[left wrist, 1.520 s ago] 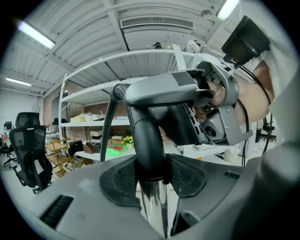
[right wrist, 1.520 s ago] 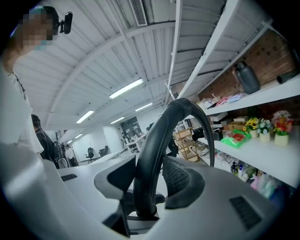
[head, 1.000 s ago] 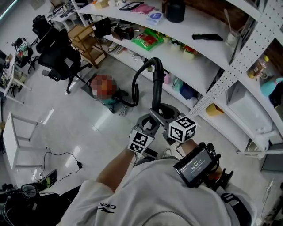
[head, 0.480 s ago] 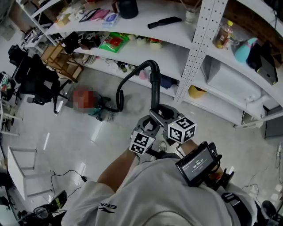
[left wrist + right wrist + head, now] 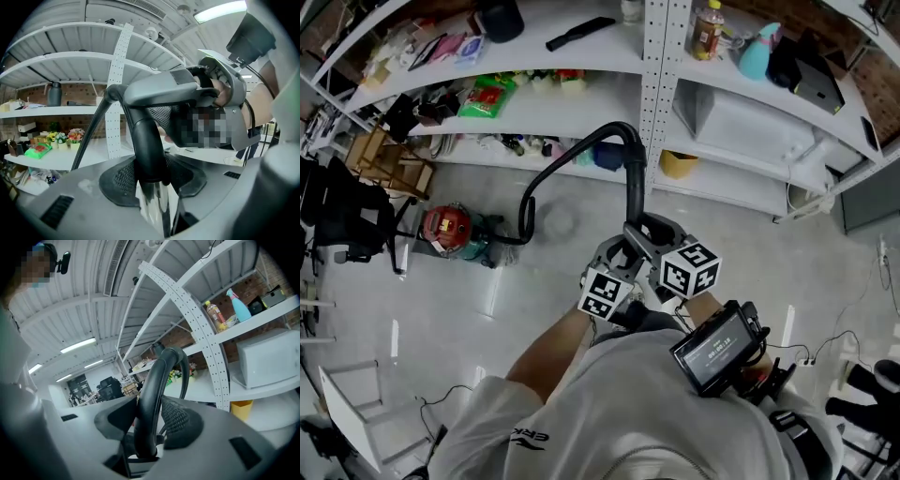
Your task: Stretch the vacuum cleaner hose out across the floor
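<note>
Pale floor [image 5: 534,277]; hose [image 5: 619,128] (black) aloft.

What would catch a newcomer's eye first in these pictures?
The black hose stands out: it arches from the red vacuum cleaner on the floor at the left up to the middle. There the left tongs and the right tongs both clamp its stiff end, in front of white shelves.

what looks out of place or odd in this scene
Nothing looks spilled or broken. The one odd thing is the vacuum cleaner hose: it arches through the air from the red canister vacuum on the floor up to its raised curved wand, rather than lying stretched flat.
</note>
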`<state>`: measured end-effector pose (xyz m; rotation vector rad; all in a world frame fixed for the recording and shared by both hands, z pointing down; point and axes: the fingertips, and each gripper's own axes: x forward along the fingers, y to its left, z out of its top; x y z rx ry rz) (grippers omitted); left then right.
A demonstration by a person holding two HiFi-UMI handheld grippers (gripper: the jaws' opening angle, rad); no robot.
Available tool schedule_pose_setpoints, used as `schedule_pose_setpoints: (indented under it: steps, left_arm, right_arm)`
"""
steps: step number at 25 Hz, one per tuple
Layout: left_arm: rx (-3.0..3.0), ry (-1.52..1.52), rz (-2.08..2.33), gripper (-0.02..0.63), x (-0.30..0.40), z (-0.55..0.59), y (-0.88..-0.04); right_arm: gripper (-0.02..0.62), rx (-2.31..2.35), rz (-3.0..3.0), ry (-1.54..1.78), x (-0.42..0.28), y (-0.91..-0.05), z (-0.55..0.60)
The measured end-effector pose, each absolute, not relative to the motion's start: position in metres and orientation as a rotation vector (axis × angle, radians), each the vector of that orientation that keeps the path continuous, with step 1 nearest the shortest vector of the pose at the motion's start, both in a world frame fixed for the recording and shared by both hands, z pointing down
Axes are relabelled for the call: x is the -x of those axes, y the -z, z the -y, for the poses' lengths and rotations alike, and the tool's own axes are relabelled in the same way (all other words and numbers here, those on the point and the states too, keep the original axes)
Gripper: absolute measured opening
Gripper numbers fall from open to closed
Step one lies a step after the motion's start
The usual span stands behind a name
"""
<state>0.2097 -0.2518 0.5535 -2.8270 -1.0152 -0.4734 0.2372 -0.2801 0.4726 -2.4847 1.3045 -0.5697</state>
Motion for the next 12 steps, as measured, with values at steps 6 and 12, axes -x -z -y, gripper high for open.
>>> schedule_pose_setpoints:
  steps: [6,12]
  left_arm:
    - [2.787,0.456,1.136,0.156,-0.197,0.207,-0.552]
    - [2.766,0.445,1.217,0.156,-0.193,0.149,-0.546]
  right_arm:
    - [0.160,2.555,-1.175,0.559,-0.227,-0.471,0.232]
    - [0.153,2.596,-1.110,0.517,-0.223,-0.464,0.175]
